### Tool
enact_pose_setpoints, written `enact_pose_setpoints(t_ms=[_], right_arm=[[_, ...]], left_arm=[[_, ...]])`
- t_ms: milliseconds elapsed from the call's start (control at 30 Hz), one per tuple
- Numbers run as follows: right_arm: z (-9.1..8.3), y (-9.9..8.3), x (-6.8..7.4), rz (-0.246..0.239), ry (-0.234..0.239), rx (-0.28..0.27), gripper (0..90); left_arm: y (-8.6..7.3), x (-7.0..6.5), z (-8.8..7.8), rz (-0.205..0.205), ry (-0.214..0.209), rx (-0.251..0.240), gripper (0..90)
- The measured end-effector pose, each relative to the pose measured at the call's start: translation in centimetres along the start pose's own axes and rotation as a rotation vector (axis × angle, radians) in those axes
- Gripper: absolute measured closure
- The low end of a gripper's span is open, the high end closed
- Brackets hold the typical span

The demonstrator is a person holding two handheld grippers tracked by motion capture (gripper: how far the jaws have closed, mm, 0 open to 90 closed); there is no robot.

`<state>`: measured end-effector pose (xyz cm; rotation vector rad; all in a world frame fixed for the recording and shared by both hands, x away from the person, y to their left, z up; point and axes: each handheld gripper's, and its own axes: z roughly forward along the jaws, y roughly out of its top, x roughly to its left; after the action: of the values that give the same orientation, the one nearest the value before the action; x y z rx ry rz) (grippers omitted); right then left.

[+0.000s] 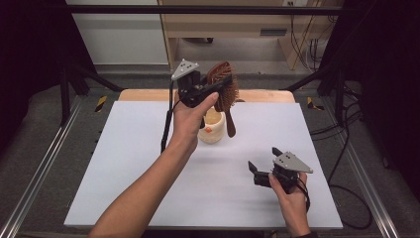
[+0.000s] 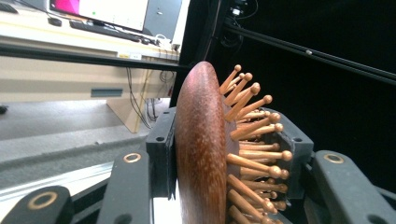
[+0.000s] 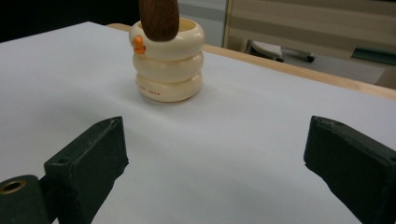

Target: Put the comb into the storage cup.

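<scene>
Above the cream ringed cup (image 1: 211,127), the left gripper (image 1: 214,87) clamps the wooden hairbrush (image 1: 224,89) head, handle hanging down as if for insertion, while the right gripper (image 1: 265,159), nearer the person, waits with jaws apart over the worktop (image 1: 129,163).

Small orange print on cream holder (image 3: 167,60) base, too blurred; no other text legible.
</scene>
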<state>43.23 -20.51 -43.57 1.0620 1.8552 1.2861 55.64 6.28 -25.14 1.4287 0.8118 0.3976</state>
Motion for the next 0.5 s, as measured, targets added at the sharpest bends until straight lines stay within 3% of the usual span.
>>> enact_pose_setpoints(t_ms=[167, 500], right_arm=[[-0.1, -0.1, -0.3, -0.006, -0.019, -0.03, 4.9], [-0.1, -0.4, -0.5, 0.011, -0.014, -0.016, 4.5]], left_arm=[[1.1, 0.1, 0.3, 0.011, 0.018, -0.02, 50.9], [2.0, 0.5, 0.9, 0.018, 0.027, -0.041, 50.8]])
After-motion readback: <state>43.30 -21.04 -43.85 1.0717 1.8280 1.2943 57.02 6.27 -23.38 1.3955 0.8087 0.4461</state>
